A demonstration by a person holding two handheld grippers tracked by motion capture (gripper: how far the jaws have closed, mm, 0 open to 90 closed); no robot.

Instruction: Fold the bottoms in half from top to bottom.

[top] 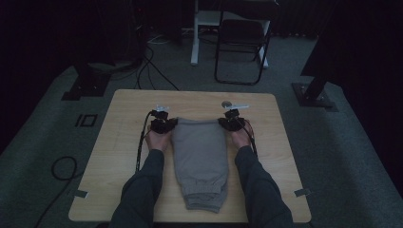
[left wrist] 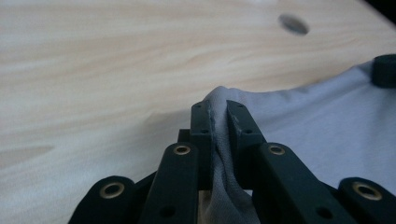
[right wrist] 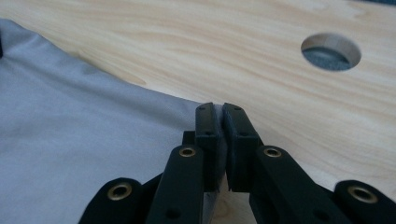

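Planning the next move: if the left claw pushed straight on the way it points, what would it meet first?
The left claw is shut on the grey pants' corner. Straight ahead lies bare table, no other object before the far edge; the hole sits off to the side. Depth is uncertain.

Grey cloth on pale wood

The folded trousers [top: 199, 159] were plain grey, the table [top: 123, 142] light wood grain, both grippers' jaws black with brass-coloured rivets, the sleeves [top: 142, 190] dark.

The high view is dim and murky; both gripper views are bright, with blurred backgrounds.
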